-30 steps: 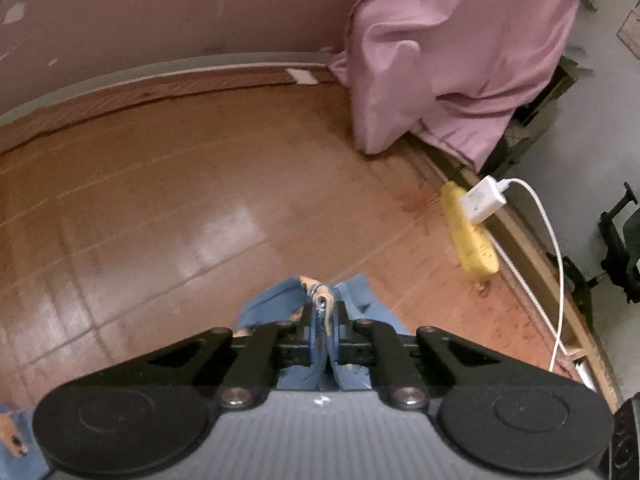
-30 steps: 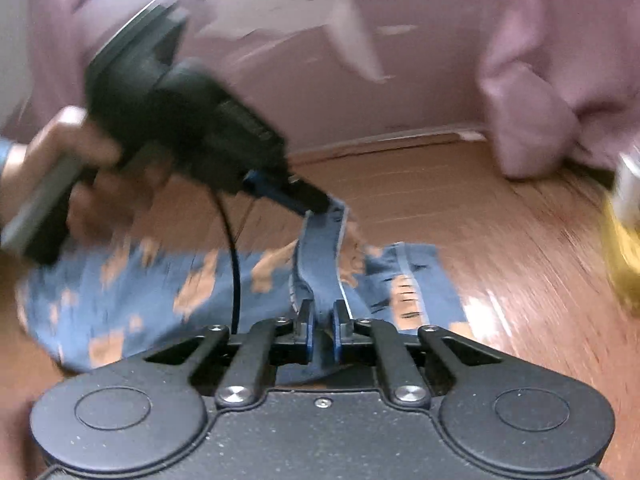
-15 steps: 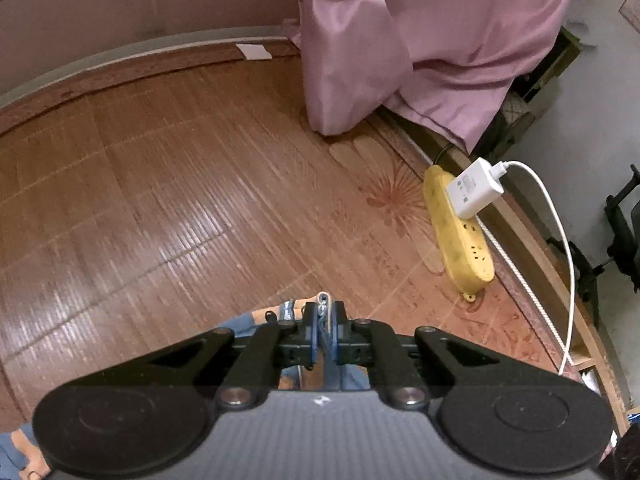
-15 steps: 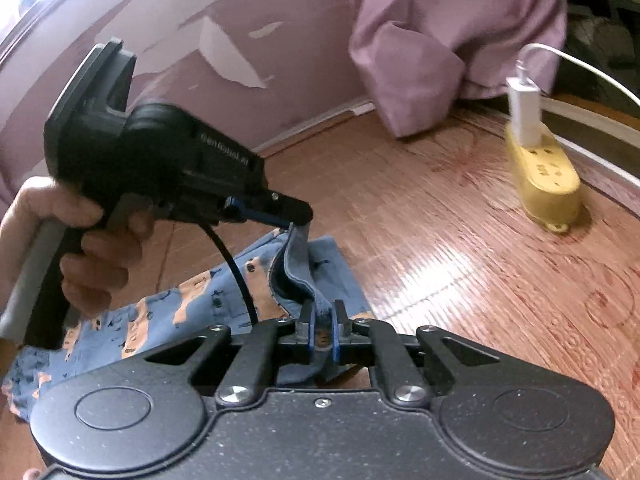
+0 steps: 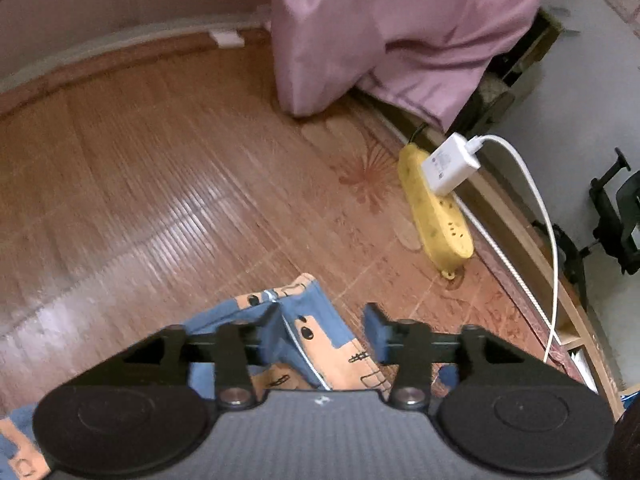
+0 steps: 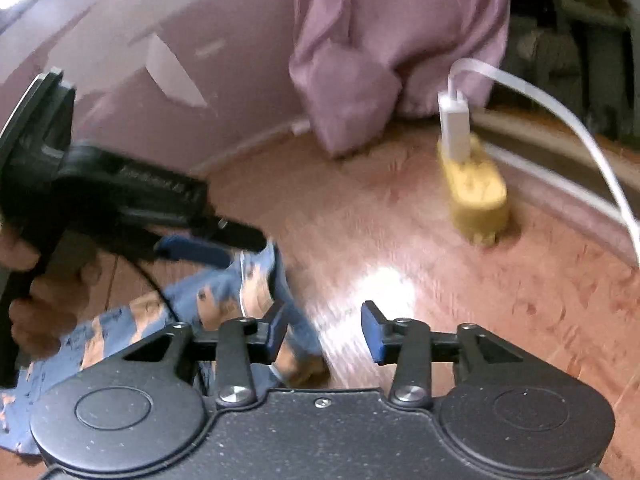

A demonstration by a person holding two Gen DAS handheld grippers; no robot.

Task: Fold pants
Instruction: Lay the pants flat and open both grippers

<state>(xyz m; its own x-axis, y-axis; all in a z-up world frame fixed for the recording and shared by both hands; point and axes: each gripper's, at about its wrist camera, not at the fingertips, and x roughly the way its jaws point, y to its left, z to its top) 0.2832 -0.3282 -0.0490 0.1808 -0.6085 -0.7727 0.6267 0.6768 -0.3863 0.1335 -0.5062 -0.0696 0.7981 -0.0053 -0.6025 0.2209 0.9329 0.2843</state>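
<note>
Blue pants (image 5: 308,320) with orange cartoon patches lie bunched on the wooden floor. In the left wrist view a fold of them sits loose between the fingers of my left gripper (image 5: 324,328), which stands open. In the right wrist view the pants (image 6: 224,288) spread left under the left gripper (image 6: 224,246), held by a person's hand (image 6: 28,320). My right gripper (image 6: 324,332) is open too; its left finger (image 6: 276,330) is beside the pants' edge and bare floor shows in the gap.
A pink cloth (image 5: 380,32) hangs down to the floor ahead. A yellow power strip (image 5: 436,220) with a white charger (image 5: 448,164) and cable lies to the right by a wooden ledge. The wall skirting (image 5: 120,44) runs along the back.
Both grippers were shut on the pants' edge and held it lifted; both have opened and the fabric has dropped to the floor. The views are blurred by motion.
</note>
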